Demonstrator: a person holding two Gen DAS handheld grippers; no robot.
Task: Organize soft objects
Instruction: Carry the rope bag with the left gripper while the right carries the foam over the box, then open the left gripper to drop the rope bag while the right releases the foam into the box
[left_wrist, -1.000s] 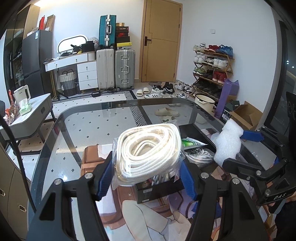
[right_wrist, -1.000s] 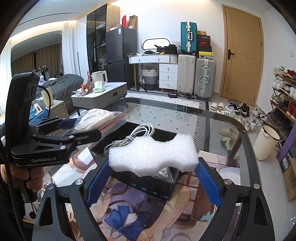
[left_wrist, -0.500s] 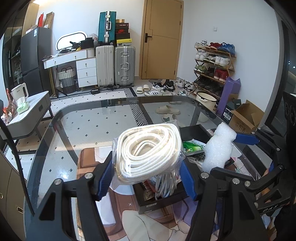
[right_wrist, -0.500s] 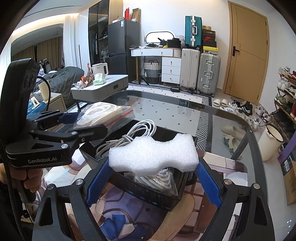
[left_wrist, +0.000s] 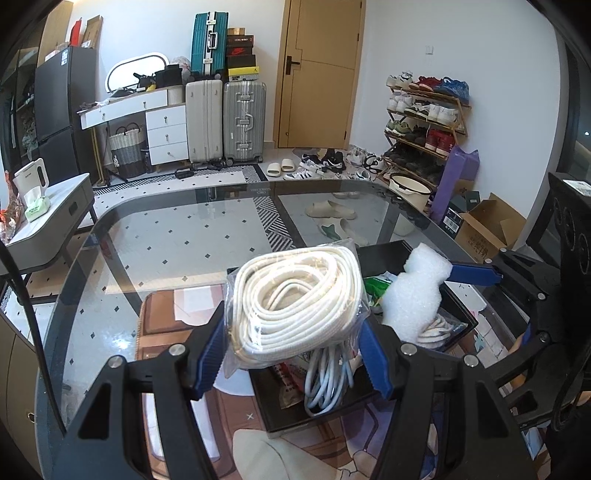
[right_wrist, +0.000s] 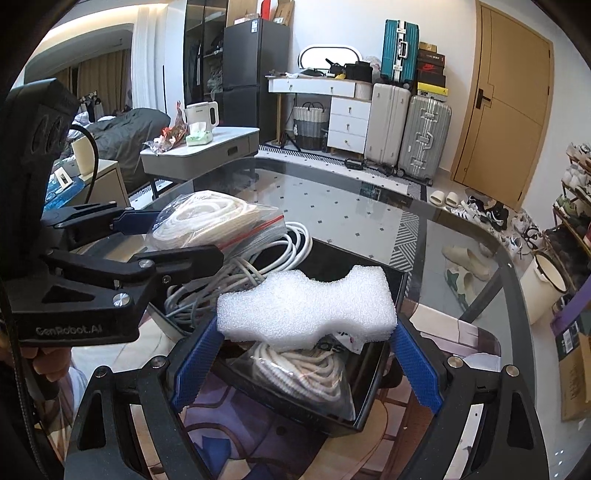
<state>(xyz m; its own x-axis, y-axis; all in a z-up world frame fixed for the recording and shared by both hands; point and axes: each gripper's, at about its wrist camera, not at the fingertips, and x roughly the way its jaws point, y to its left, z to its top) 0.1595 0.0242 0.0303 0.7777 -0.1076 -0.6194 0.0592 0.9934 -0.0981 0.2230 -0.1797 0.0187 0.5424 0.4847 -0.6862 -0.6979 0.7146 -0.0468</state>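
Note:
My left gripper (left_wrist: 291, 354) is shut on a clear zip bag of coiled white rope (left_wrist: 295, 306), held over the near left part of a black open box (left_wrist: 458, 314). In the right wrist view that bag of rope (right_wrist: 207, 221) hangs over the box's left side. A white foam block (right_wrist: 306, 308) sits pinched between the blue pads of my right gripper (right_wrist: 306, 350), above the black box (right_wrist: 369, 398). The foam block (left_wrist: 413, 295) shows at the right in the left wrist view. Inside the box lie a grey-white cable bundle (right_wrist: 236, 273) and another bagged rope coil (right_wrist: 306, 373).
The box stands on a printed mat (left_wrist: 177, 306) on a glass table (left_wrist: 166, 240). A hand (right_wrist: 48, 365) holds the left gripper's handle. Beyond the table are suitcases (left_wrist: 225, 118), a shoe rack (left_wrist: 424, 118), a side table with a kettle (right_wrist: 201, 144) and a cardboard box (left_wrist: 484, 229).
Both grippers have come closer to the black box and lower, each keeping its load. The foam block and the bag now hang right above the box's contents.

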